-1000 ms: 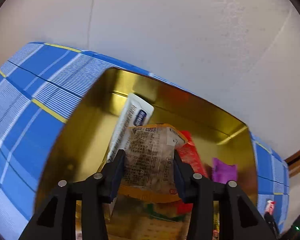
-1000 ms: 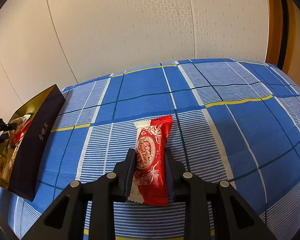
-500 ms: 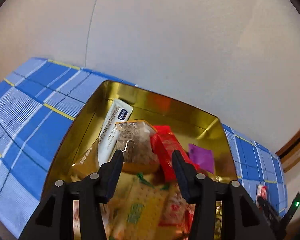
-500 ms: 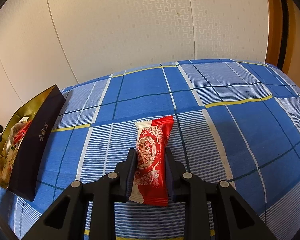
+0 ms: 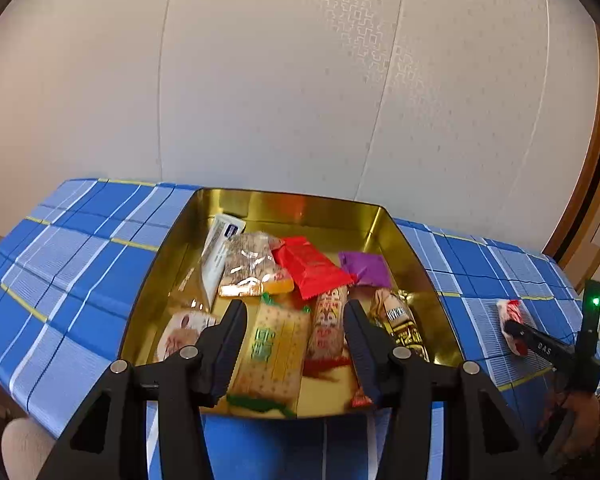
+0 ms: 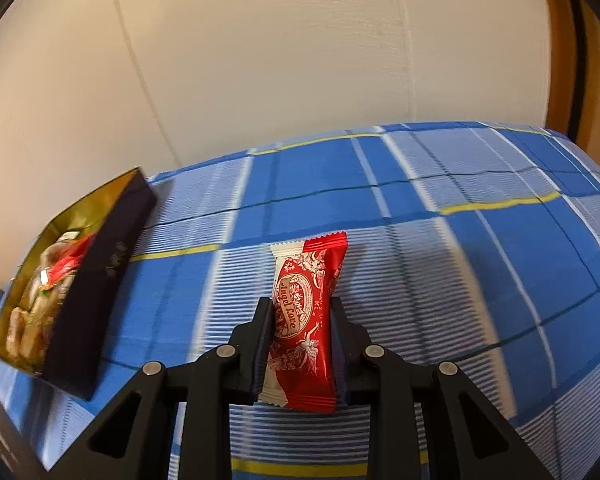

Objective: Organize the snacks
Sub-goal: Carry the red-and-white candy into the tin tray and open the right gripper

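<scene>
A gold tin [image 5: 408, 240] holds several wrapped snacks, among them a seed-bar packet [image 5: 250, 262], a red packet [image 5: 310, 266] and a purple one [image 5: 366, 268]. My left gripper [image 5: 296, 312] is open and empty, above the tin's near edge. My right gripper [image 6: 300, 308] is shut on a red and white snack packet [image 6: 304, 308], held just above the blue plaid cloth [image 6: 460, 240]. The tin shows at the left of the right wrist view [image 6: 116, 256]. The right gripper and its packet [image 5: 510, 314] appear at the right of the left wrist view.
The blue plaid cloth [image 5: 80, 260] covers the table, which stands against a pale wall [image 5: 300, 80]. A wooden door frame [image 6: 564, 40] stands at the right. The cloth's near edge drops off at the lower left [image 5: 20, 400].
My left gripper let go of the seed-bar packet in the tin and drew back and up. My right gripper stays shut on the red packet and has lifted it slightly.
</scene>
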Tool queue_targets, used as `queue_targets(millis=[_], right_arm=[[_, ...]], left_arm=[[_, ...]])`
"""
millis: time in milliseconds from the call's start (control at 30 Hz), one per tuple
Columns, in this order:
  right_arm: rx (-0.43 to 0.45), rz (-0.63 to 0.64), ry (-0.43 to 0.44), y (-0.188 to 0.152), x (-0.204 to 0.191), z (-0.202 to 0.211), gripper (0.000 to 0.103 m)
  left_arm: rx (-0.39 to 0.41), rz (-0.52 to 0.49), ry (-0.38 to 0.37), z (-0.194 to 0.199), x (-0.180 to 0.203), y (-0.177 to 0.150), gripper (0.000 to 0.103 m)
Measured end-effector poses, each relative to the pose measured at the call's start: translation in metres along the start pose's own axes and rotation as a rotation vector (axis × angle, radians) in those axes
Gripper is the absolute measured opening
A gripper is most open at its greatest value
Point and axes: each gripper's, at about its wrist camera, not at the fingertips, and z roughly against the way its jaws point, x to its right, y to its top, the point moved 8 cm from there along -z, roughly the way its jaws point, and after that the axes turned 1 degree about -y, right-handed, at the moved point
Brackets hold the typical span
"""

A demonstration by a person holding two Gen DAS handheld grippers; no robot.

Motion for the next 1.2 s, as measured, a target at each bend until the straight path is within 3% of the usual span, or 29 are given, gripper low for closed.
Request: queue_targets(millis=[233,433,800,1033,1200], right_arm=[[0.002,0.082,0.093,0.024,-0.064,0.006,0.027],[-0.006,0.183,0.155,0.042,-0.123,0.006,0.027],[-0.086,0.299,0.219,0.058,-0.221,-0.028,0.027],[-0.145,0.35,0.19,0.064,-0.257,-0.061,0.027],[-0.154,0.323,0.163,0.067,-0.251,-0.066,0.027]], left_arm=[[-0.002,-0.046,0.06,0.013,-0.002,-0.014,0.051],[-0.034,-0.046,0.06,0.019,-0.005,-0.022,0.051],[-0.039,-0.019,0.12,0.024,-0.022,-0.019,0.051],[-0.06,0.019,0.151,0.023,-0.041,-0.023,0.051],[-0.061,0.043,0.156,0.026,-0.051,-0.022,0.051]])
